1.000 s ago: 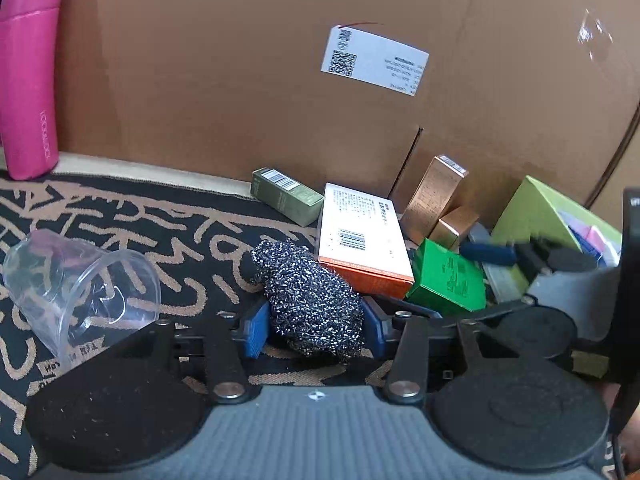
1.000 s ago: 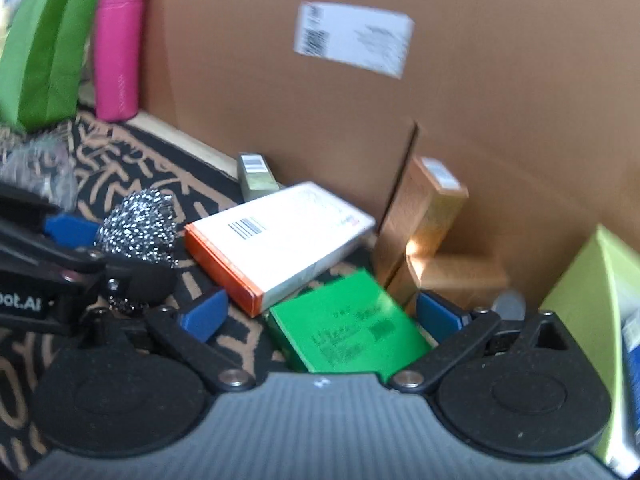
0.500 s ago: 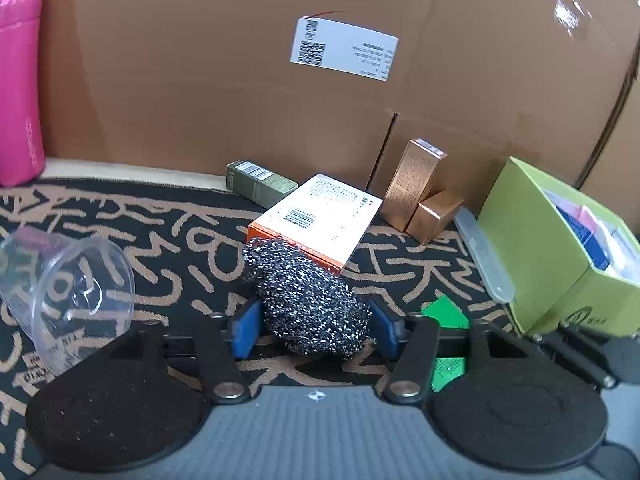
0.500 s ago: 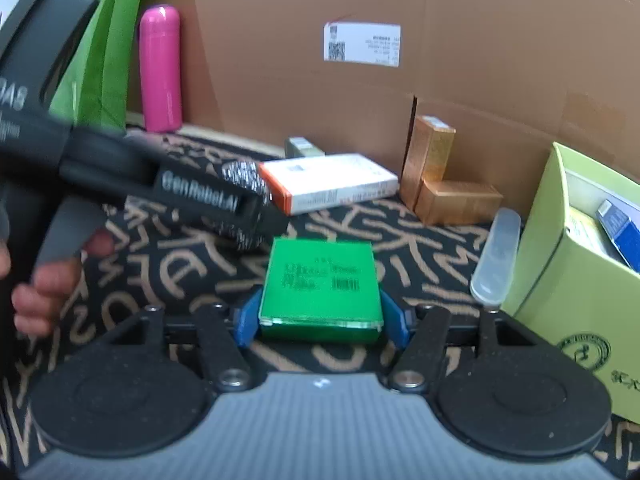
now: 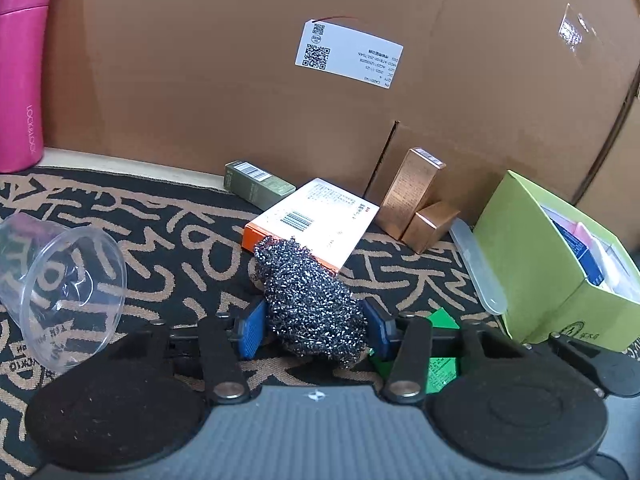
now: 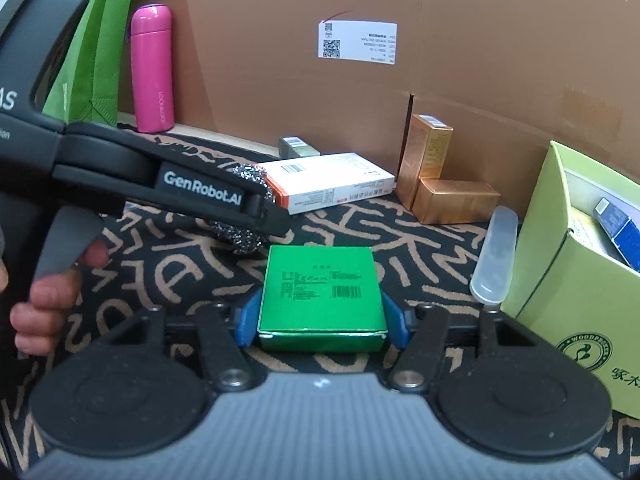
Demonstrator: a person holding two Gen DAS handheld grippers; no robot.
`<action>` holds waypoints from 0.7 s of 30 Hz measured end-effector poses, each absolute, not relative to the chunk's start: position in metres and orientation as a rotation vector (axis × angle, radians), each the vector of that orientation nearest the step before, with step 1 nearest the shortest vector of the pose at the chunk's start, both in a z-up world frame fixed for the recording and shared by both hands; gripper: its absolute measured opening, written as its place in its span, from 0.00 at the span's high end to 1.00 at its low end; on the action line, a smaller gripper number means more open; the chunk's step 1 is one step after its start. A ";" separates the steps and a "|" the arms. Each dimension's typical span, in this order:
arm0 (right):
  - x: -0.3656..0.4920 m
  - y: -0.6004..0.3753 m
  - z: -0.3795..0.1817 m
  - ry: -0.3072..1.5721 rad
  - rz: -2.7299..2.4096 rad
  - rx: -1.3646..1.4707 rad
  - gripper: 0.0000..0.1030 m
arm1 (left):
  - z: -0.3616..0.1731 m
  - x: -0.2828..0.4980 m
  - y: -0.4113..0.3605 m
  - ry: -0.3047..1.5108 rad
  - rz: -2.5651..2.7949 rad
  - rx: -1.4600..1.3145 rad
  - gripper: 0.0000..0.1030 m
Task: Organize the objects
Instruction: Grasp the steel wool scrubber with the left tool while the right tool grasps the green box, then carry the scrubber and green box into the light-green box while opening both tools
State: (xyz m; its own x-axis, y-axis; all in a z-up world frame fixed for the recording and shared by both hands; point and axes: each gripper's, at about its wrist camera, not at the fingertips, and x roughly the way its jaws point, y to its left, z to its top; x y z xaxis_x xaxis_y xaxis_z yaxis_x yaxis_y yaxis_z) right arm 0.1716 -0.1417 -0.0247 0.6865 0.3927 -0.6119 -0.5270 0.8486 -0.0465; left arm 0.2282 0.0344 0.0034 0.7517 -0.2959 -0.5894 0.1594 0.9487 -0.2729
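My left gripper [image 5: 314, 330] is shut on a dark steel-wool scourer [image 5: 312, 300], held above the patterned mat. The left gripper also shows at the left of the right wrist view [image 6: 268, 216], with the scourer [image 6: 250, 174] partly hidden behind it. My right gripper [image 6: 320, 322] is shut on a flat green box [image 6: 320, 292], held low over the mat; the green box [image 5: 440, 368] peeks out under the left gripper's right finger. A lime-green open carton [image 6: 576, 264] with several small packs inside stands to the right and shows in the left wrist view [image 5: 556, 264].
An orange-and-white box [image 5: 316, 220], an olive box [image 5: 258, 186] and two copper boxes [image 5: 416, 204] lie by the cardboard wall [image 5: 240, 60]. A clear cup [image 5: 64, 292] lies at left, a pink flask [image 6: 152, 68] stands behind, a translucent case [image 6: 494, 252] leans by the carton.
Both grippers have pulled back from the pile of boxes. The right gripper closed on the green box and drew it out; the left still carries the scourer.
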 end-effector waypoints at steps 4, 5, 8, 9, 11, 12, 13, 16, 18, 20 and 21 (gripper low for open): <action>0.171 -0.143 -0.025 0.632 0.520 -0.213 0.41 | 0.002 0.228 0.035 0.669 -0.249 -0.219 0.48; 0.171 -0.143 -0.025 0.631 0.520 -0.212 0.41 | 0.002 0.227 0.034 0.667 -0.242 -0.206 0.55; 0.168 -0.143 -0.024 0.617 0.517 -0.214 0.41 | 0.002 0.225 0.034 0.664 -0.243 -0.215 0.57; 0.166 -0.144 -0.023 0.607 0.517 -0.217 0.41 | 0.003 0.224 0.034 0.662 -0.251 -0.225 0.58; 0.163 -0.145 -0.019 0.584 0.513 -0.220 0.42 | 0.007 0.220 0.032 0.644 -0.264 -0.228 0.58; 0.161 -0.146 -0.018 0.572 0.509 -0.219 0.42 | 0.010 0.217 0.031 0.627 -0.266 -0.222 0.58; 0.160 -0.148 -0.015 0.559 0.505 -0.215 0.42 | 0.013 0.213 0.030 0.605 -0.265 -0.214 0.58; 0.156 -0.154 -0.006 0.517 0.490 -0.207 0.42 | 0.025 0.201 0.027 0.536 -0.283 -0.215 0.58; 0.153 -0.159 0.001 0.484 0.481 -0.199 0.42 | 0.033 0.194 0.026 0.494 -0.305 -0.235 0.58; 0.151 -0.167 0.010 0.441 0.464 -0.184 0.42 | 0.041 0.187 0.023 0.451 -0.315 -0.248 0.58; 0.149 -0.172 0.016 0.414 0.450 -0.175 0.42 | 0.045 0.185 0.021 0.433 -0.318 -0.254 0.58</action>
State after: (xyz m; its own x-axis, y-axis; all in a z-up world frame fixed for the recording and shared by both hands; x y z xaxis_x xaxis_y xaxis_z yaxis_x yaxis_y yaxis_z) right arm 0.1488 -0.1722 0.0157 0.8193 0.3848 -0.4251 -0.4550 0.8874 -0.0736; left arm 0.1845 0.0212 0.0454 0.8602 -0.3526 -0.3684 0.2459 0.9197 -0.3061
